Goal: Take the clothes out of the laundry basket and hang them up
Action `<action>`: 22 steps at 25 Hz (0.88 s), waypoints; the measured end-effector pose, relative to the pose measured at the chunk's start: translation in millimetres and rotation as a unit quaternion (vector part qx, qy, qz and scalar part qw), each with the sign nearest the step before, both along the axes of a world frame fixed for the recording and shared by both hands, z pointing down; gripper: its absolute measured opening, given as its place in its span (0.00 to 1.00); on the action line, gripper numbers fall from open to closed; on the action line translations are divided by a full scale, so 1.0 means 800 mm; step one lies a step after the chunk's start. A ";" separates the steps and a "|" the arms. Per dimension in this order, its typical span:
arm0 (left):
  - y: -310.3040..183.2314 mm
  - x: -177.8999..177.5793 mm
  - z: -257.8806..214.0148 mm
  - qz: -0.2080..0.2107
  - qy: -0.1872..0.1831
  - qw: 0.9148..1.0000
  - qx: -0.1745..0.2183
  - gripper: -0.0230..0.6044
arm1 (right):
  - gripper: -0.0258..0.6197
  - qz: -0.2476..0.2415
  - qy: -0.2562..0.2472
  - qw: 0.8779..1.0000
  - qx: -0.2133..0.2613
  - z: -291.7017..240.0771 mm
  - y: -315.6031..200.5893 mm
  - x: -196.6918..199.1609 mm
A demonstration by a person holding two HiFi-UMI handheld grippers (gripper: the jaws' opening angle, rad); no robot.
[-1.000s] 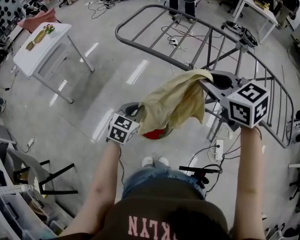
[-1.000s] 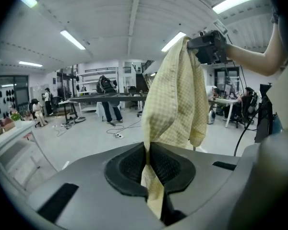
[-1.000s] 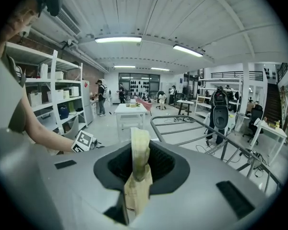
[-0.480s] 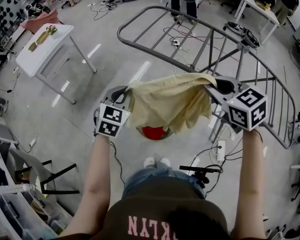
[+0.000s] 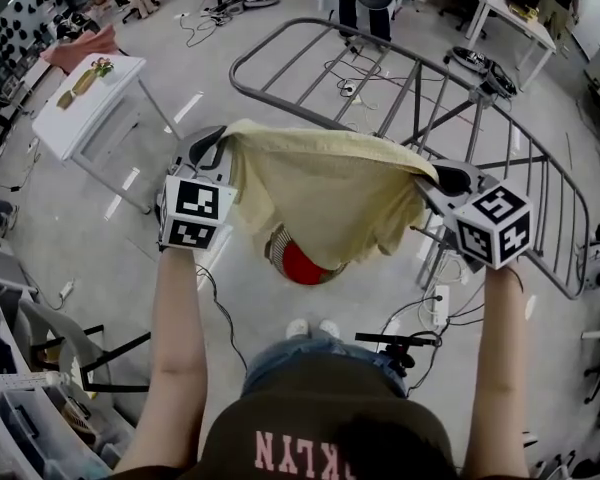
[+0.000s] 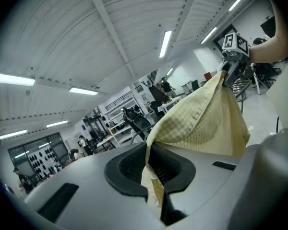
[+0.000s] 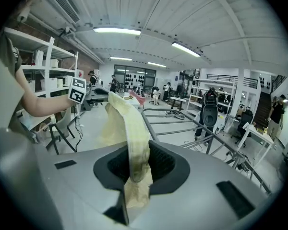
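Fingers of your left gripper are pressed together on 1 corner of the yellow cloth. Those of your right gripper pinch the opposite corner. Both gripper views show fabric bunched between the pads.

The cloth hangs spread between the 2 grippers, above the red laundry basket and just in front of the grey drying rack. It is not yet on any rail.

Each grip takes only a thin edge, so pulling your hands further apart could drag a corner free and drop the cloth. The sagging middle could also snag on the near rail if you carry it across too low.

Count: 1 cloth, 1 basket, 1 rack, 2 grippers and 1 white table.
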State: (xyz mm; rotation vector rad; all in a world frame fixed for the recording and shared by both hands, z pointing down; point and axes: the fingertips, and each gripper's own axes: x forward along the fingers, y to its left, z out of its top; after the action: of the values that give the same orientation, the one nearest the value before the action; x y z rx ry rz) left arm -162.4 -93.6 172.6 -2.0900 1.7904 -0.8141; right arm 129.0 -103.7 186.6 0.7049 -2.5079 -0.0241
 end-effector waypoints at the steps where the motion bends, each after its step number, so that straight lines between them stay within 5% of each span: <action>1: -0.003 0.001 -0.004 -0.001 -0.005 1.000 0.003 0.07 | 0.13 0.000 0.000 1.000 0.002 -0.001 0.000 0.003; 22: -0.068 0.025 -0.090 -0.008 -0.085 0.993 0.076 0.07 | 0.13 0.029 -0.006 0.996 0.087 -0.060 -0.036 0.030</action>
State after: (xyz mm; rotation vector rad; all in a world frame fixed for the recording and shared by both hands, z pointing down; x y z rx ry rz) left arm -142.3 -147.8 101.0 -1.8551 1.7225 -0.8064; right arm 152.8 -132.3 138.7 0.8493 -2.5172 -0.2219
